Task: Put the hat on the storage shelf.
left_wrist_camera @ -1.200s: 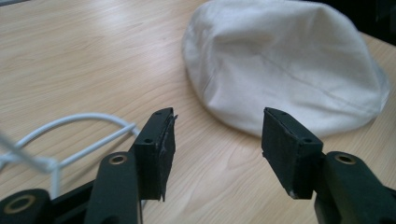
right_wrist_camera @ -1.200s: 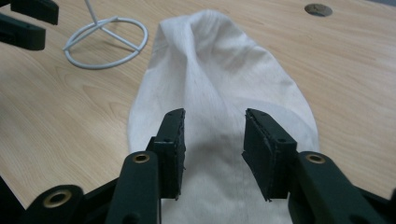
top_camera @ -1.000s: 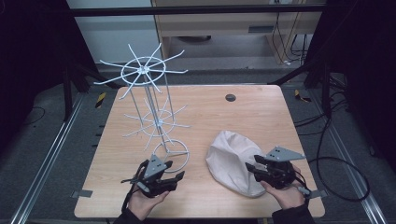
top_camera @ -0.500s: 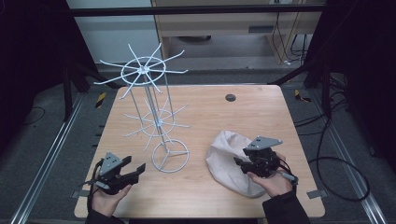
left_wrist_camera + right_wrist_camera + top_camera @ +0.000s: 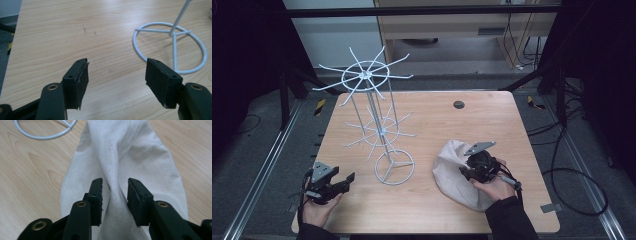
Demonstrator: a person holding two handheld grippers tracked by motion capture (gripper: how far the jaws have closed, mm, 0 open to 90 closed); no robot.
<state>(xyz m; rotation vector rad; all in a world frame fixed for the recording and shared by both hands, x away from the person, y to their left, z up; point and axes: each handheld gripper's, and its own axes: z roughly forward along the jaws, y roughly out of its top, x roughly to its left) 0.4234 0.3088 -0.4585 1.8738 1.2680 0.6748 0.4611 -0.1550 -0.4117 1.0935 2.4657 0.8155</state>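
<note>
A cream cloth bag (image 5: 449, 161) lies crumpled on the right half of the wooden table (image 5: 437, 120). My right gripper (image 5: 463, 173) sits over its near side. In the right gripper view the jaws have just been closing, and a raised fold of the cloth (image 5: 120, 150) is pinched between the pads of the right gripper (image 5: 115, 187). My left gripper (image 5: 346, 181) rests low at the table's near left corner, left of the white wire rack (image 5: 377, 131). The left gripper (image 5: 116, 75) is open after widening a little, with bare wood between its jaws.
The rack's ring base (image 5: 174, 50) stands just right of the left gripper, with two tiers of wire arms (image 5: 367, 76) spreading above. A small dark disc (image 5: 458, 104) lies near the table's far edge. Cables run across the floor at the right.
My left hand has drawn away leftward from the rack's base to the near left corner. My right hand has slid left onto the cloth, and its jaws have narrowed around a fold.
</note>
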